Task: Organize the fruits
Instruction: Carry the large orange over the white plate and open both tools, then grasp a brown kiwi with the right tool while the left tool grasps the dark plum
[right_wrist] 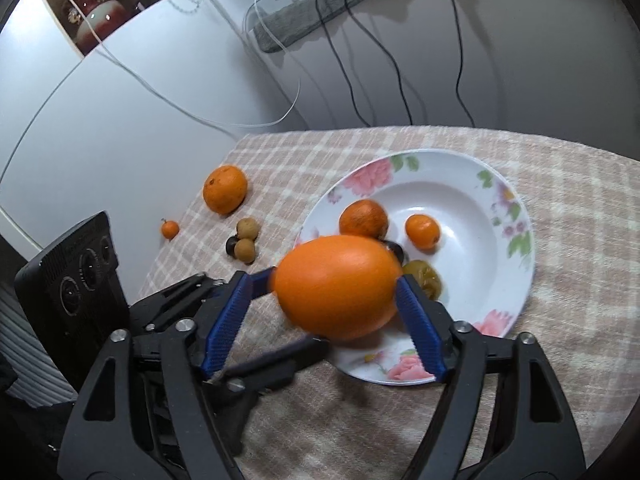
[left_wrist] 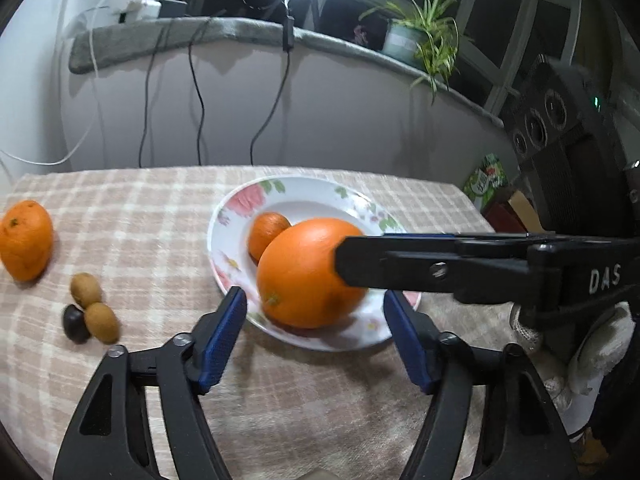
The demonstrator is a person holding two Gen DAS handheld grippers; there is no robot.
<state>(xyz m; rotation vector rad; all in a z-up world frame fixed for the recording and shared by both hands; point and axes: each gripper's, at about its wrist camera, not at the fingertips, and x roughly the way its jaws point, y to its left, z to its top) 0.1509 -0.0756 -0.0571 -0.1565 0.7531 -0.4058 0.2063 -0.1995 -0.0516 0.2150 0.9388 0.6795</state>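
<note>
A big orange (left_wrist: 308, 272) (right_wrist: 336, 284) rests at the near rim of a flowered white plate (left_wrist: 304, 188) (right_wrist: 460, 176). My right gripper (right_wrist: 326, 280) (left_wrist: 360, 252) reaches in from the right. It straddles the orange with its blue pads at the fruit's sides, not pressing, and the orange is blurred. My left gripper (left_wrist: 315, 294) is open just short of the orange, nothing between its pads. The plate also holds a mandarin (right_wrist: 364, 220) (left_wrist: 266, 236), a smaller one (right_wrist: 422, 232) and a greenish-brown fruit (right_wrist: 424, 280). Another orange (left_wrist: 26, 240) (right_wrist: 225, 189) lies on the cloth at left.
Two brown longans (left_wrist: 86, 290) (left_wrist: 102, 322) and a dark round fruit (left_wrist: 75, 324) lie left of the plate, with a tiny kumquat (right_wrist: 170, 229) near the table's left edge. Cables hang from the sill behind. A gloved hand (left_wrist: 600, 344) holds the right gripper.
</note>
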